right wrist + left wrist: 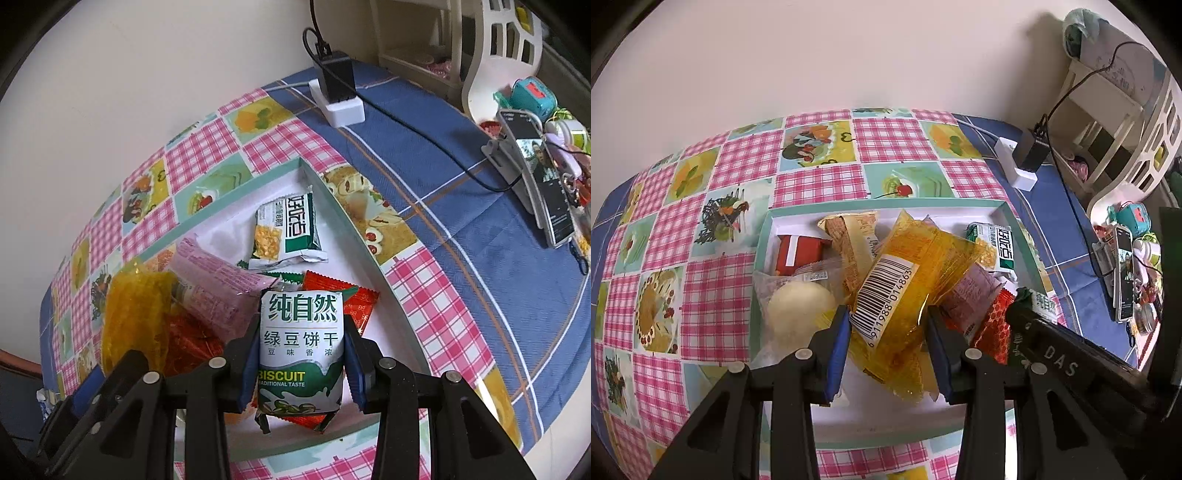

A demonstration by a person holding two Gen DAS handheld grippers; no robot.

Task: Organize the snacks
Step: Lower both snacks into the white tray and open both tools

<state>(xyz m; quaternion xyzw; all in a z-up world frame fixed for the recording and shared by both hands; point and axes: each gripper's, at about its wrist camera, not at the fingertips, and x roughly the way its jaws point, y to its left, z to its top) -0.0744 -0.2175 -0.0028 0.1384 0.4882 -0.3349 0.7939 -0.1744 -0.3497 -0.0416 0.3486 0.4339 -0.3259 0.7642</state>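
Note:
A white tray with a mint-green rim [879, 203] lies on the checked tablecloth and holds a heap of snacks. My left gripper [886, 321] is shut on a clear orange packet with a barcode [916, 266], which hangs over the heap. My right gripper [302, 328] is shut on a green-and-white biscuit packet [301, 347], held upright above a red packet [358, 302]. In the tray also lie a wrapped white bun [798, 306], a red box [798, 253], a beige packet [853, 236], a lilac packet [218, 284] and a green corn packet [286, 232].
A white power strip with a black charger [338, 96] and its cable sits on the blue cloth behind the tray. A phone on a stand [546, 184] and small toys stand at the right. A white plastic rack [1126, 129] stands by the wall.

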